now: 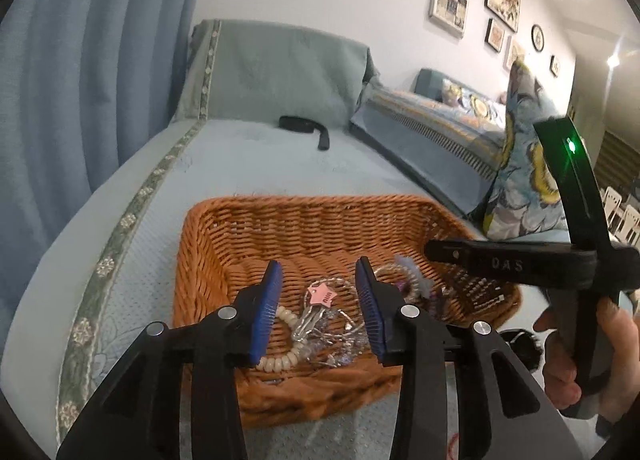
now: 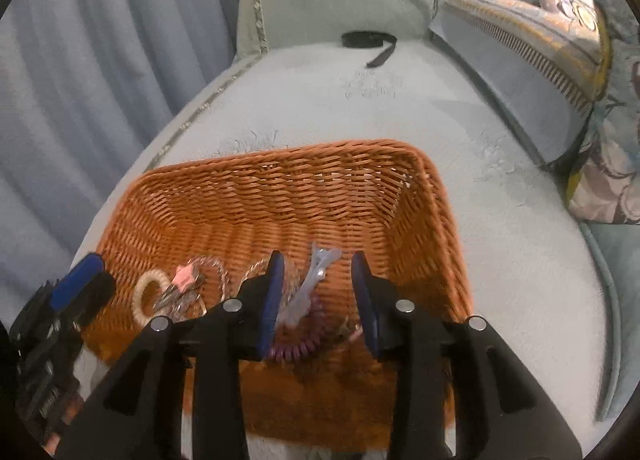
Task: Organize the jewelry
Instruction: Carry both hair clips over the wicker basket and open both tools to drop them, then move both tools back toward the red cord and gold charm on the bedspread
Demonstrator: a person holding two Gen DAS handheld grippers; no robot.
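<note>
Left wrist view: left gripper over near end of wicker basket on sofa seat; jaws partly apart, gripping nothing. Below the gap: pink star tag, cream coil band, clear bracelets in tangle. Right gripper likewise part open and empty, purple coil band and pale clip between jaws. Step, judged: reach-in to pick. Next: lower onto single piece, close, lift clear of tangle.

"OAS" on the right hand-held gripper, faint unreadable lettering on pink star tag
</note>
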